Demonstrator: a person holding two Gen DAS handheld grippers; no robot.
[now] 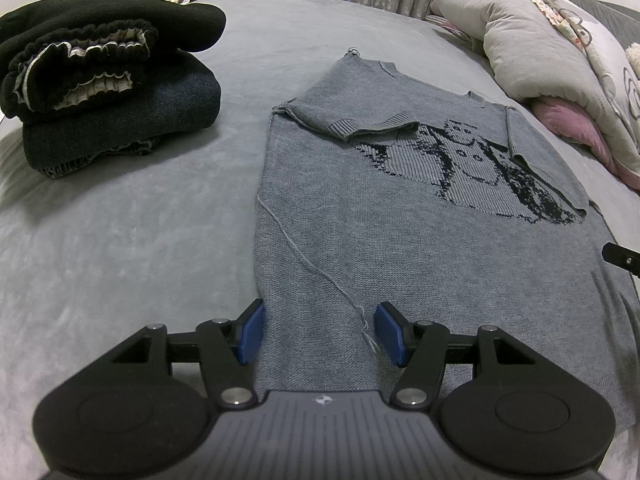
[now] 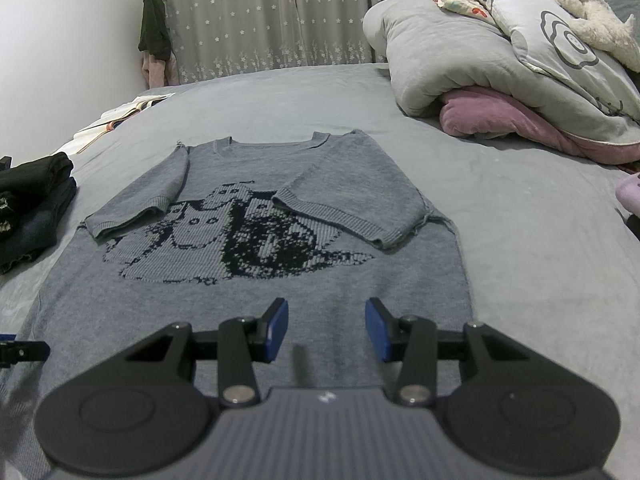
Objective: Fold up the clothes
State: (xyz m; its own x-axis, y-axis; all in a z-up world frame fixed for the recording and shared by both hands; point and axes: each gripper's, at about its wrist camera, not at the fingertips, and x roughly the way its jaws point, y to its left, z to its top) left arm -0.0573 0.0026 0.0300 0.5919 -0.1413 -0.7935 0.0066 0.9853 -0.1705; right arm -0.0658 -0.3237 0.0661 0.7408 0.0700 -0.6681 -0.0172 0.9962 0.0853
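A grey knit sweater (image 1: 360,216) with a dark cat pattern lies flat on the bed, both short sleeves folded in over the chest; it also shows in the right wrist view (image 2: 256,288). My left gripper (image 1: 319,330) is open and empty, low over the sweater's hem near its left edge, with a loose thread (image 1: 320,272) between the fingers. My right gripper (image 2: 327,328) is open and empty over the lower part of the sweater. The right gripper's tip shows at the right edge of the left wrist view (image 1: 620,258).
A stack of folded dark clothes (image 1: 108,92) sits at the left on the grey bedsheet (image 1: 120,240). Rolled grey and pink bedding with pillows (image 2: 500,80) lies at the back right. An open book (image 2: 120,116) lies at the far left edge. Curtains (image 2: 260,16) hang behind.
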